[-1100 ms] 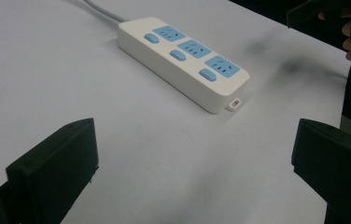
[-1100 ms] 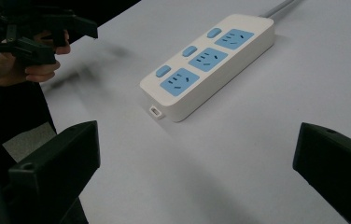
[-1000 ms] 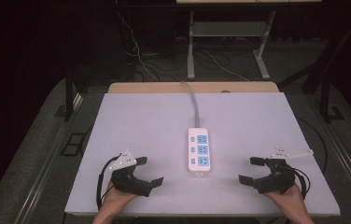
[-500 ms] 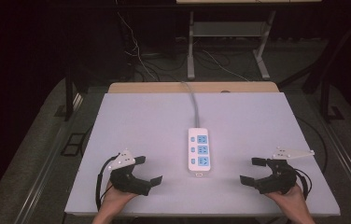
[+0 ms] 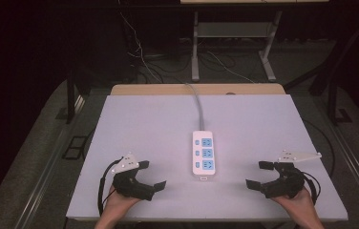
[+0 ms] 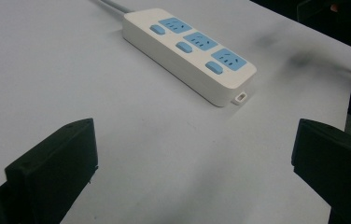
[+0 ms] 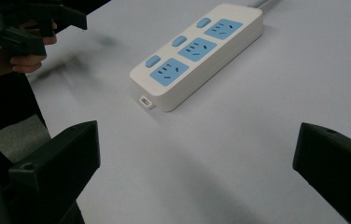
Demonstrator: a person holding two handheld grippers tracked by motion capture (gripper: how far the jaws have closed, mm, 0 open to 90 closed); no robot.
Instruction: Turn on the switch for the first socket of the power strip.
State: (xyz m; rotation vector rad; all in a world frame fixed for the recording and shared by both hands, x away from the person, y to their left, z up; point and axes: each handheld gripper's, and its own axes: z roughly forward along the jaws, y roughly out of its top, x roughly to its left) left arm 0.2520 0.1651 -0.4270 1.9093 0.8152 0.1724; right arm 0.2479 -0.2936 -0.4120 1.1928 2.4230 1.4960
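In the high view, a white power strip (image 5: 203, 155) is seen lying flat at the middle of the table (image 5: 139, 124), its grey cord (image 5: 197, 102) running off over the far edge. The left gripper (image 5: 152, 174) is held at the near left and the right gripper (image 5: 256, 174) at the near right, each well apart from the strip and turned inward toward it. Both sets of jaws are spread wide and nothing is held between them.

In the left gripper view, the strip (image 6: 188, 50) is seen ahead with its three blue sockets and three blue switches facing up. No plug is seated in any socket. A small white tab (image 6: 241, 98) juts from its near end. The jaws stand far apart over bare table.

In the right gripper view, the strip (image 7: 197, 52) is seen from the other side, and the left gripper (image 7: 33, 23) is seen beyond it, in a hand. Again the jaws gape, empty.

The work is judged to be at its very start: the strip is untouched, and the approach and any grasp are yet to be made.
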